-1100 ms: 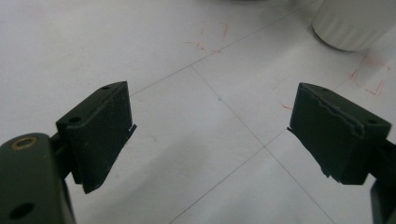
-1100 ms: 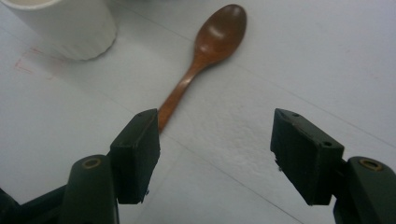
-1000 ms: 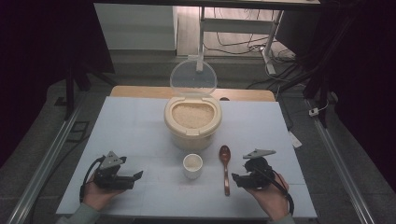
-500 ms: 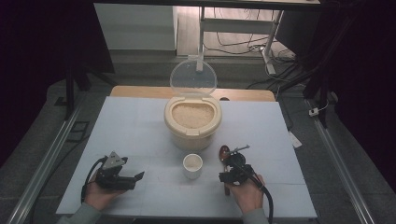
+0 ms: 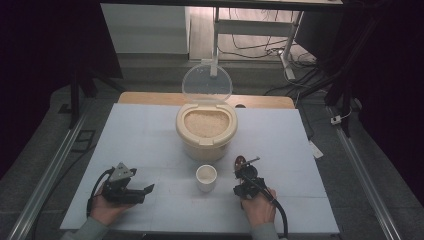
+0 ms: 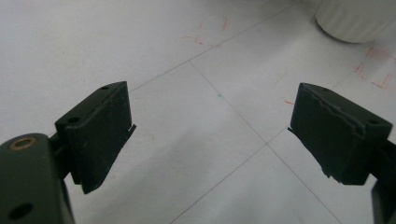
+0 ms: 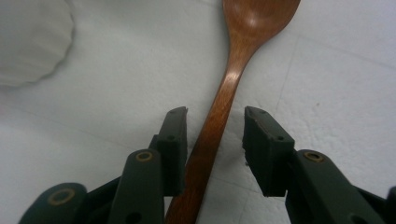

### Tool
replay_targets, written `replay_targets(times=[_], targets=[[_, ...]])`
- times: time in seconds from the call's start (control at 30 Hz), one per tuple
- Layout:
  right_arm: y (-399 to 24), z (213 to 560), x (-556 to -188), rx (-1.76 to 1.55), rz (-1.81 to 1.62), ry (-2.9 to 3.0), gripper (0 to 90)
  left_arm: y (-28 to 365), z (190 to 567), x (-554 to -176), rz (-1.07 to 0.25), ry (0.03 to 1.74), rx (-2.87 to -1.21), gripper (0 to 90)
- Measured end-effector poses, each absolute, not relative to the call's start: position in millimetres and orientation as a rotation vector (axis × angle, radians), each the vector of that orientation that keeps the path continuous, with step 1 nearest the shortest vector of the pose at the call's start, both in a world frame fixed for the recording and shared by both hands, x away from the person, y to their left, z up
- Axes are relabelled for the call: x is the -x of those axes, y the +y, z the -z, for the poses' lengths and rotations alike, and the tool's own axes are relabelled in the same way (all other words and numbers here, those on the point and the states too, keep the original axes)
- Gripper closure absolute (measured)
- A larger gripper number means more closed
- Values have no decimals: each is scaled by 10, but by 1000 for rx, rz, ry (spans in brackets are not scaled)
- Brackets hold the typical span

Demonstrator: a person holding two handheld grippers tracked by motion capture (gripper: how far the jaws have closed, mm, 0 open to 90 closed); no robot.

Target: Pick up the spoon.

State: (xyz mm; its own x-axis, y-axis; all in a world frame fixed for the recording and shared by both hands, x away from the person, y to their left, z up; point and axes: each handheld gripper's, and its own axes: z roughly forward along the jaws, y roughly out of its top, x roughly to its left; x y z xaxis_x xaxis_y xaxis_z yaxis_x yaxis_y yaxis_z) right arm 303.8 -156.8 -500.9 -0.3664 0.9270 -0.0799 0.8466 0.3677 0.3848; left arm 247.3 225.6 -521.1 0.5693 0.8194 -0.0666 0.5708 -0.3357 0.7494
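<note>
The wooden spoon (image 7: pixel 219 107), just beside the white cup (image 5: pixel 206 177), is straddled by the right gripper (image 7: pixel 215 135), whose jaws have just been closing without yet pinching the handle. The left gripper (image 6: pixel 210 135) is held spread over bare table (image 5: pixel 150 135), well apart from the cup.

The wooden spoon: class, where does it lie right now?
In the high view the wooden spoon lies right of the white cup, its handle between the open jaws of the right hand-held gripper.

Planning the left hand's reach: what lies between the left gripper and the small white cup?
Bare white tabletop with thin lines and red marks, left gripper view; left gripper, cup.
</note>
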Motion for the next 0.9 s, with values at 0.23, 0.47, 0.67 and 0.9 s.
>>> replay_targets(times=[0.23, 0.47, 0.67, 0.9], targets=[[-1589, 5012, -3051, -1647, -439, 2307, 744, 2263, 5214, -2470, -419, 1110, -2045, 127], [-1568, 5015, -3056, -1668, -433, 2278, 800, 2268, 5219, -2465, -418, 1111, -2048, 127], [-1565, 4998, -3063, -1599, -393, 2286, 806, 2281, 5224, -2467, -420, 1115, -2044, 127], [-1726, 4862, -3047, -1580, -504, 2321, 807, 2284, 5227, -2469, -422, 1114, -2045, 128]])
